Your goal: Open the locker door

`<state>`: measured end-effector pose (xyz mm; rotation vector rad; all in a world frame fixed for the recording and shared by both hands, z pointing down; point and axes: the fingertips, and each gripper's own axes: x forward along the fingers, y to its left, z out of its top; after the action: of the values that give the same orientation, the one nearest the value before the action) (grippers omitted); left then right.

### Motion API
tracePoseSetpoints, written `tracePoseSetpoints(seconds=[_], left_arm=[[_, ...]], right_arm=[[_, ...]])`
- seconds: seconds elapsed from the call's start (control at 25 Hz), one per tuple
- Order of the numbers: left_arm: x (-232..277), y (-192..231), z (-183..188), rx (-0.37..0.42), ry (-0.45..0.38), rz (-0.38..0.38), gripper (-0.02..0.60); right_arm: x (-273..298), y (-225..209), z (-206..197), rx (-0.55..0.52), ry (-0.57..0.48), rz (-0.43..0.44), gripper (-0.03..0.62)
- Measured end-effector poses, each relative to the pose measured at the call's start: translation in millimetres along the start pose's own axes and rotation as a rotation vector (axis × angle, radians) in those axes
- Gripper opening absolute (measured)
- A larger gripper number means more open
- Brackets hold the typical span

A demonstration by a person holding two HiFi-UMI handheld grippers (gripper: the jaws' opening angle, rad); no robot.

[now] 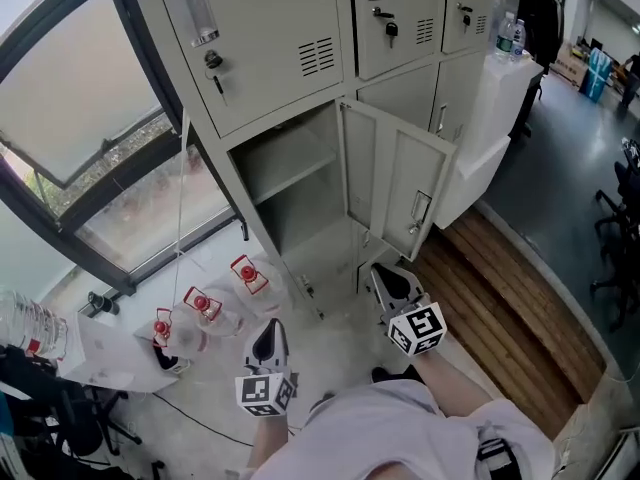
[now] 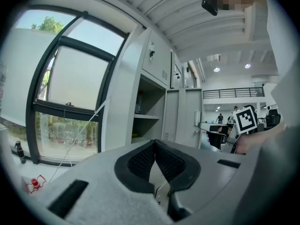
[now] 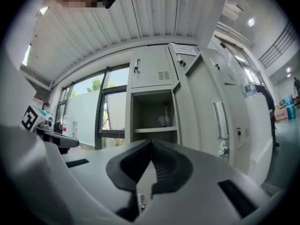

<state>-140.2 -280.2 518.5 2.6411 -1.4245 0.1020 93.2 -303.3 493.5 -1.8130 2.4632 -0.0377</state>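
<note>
The left gripper (image 1: 268,330) and the right gripper (image 1: 386,274) have pale grey shells around black jaws. Each carries a white cube with black square markers: the left cube (image 1: 265,393) and the right cube (image 1: 417,329). Seen close, the pads (image 2: 140,161) are black and finely ribbed, set in a dark rounded collar, and dark rectangular slots (image 2: 68,198) mark the grey housing. The person wears a pale shirt (image 1: 390,433) with a dark strap (image 1: 494,458) on the right.

The tall pale grey locker (image 1: 280,28) looks like smooth, matt painted metal. Right of the locker lies a brown plank floor (image 1: 500,298) of wood. Left of it, clear red-capped bottles (image 1: 203,308) may be shiny plastic.
</note>
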Motion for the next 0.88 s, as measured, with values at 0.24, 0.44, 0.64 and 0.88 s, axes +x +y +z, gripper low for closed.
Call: tracePoseSetpoints(seconds=[0.24,0.44,0.64,0.88], left_arm=[[-10.1,11.5,2.7,0.003,-0.014,0.057,0.003],[-18.2,19.2,1.4,0.004,-0.013,0.096,0.003],[-20.1,26.3,4.0,0.004,-0.017,0.124,0.002],[-15.8,24.1,3.7,0.000,-0.016,0.120,0.003]], right_arm=[[11.9,39.9,-11.6,0.008,0.039,0.136,0.013],[19.2,64.9,-24.4,0.024,0.084,0.234,0.012],[25.8,81.5,-27.0,0.018,0.089,0.294,0.013],[24.3,87.7,-29.5,0.028,0.101,0.318,0.012]])
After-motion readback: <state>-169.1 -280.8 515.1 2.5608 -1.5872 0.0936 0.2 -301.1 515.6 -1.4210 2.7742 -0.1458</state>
